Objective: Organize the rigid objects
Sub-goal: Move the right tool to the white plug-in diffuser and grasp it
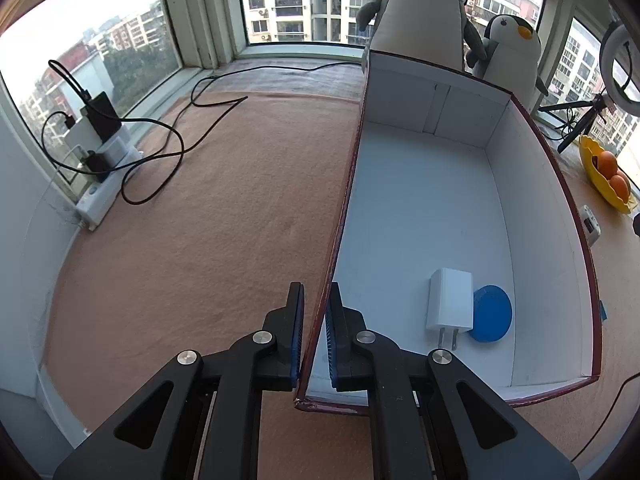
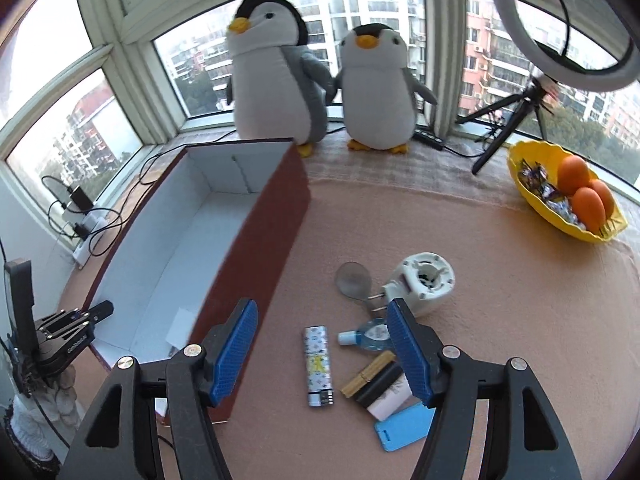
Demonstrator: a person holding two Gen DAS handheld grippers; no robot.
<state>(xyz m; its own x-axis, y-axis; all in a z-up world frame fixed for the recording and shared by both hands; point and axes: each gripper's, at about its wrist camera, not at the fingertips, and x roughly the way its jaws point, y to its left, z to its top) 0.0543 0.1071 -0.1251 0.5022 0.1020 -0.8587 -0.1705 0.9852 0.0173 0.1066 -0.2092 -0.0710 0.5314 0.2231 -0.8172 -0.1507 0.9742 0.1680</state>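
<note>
A box with dark red outer walls (image 1: pixel 347 184) and a white inside stands on the tan mat. My left gripper (image 1: pixel 316 294) is shut on its left wall near the front corner. Inside lie a white plug charger (image 1: pixel 448 306) and a blue round disc (image 1: pixel 491 314). In the right wrist view my right gripper (image 2: pixel 322 308) hangs open with nothing between its fingers. It is above loose items to the right of the box (image 2: pixel 256 240): a patterned lighter (image 2: pixel 318 364), a small blue bottle (image 2: pixel 368 334), a spoon (image 2: pixel 352 278) and a white round device (image 2: pixel 422 282).
A tan, black and white stack (image 2: pixel 380 384) and a blue flat case (image 2: pixel 402 426) lie near the right fingers. Two plush penguins (image 2: pixel 376 88) stand at the window, with a yellow fruit bowl (image 2: pixel 560 196) and a ring light tripod (image 2: pixel 516 112) to the right. Cables and a power strip (image 1: pixel 104 160) lie far left.
</note>
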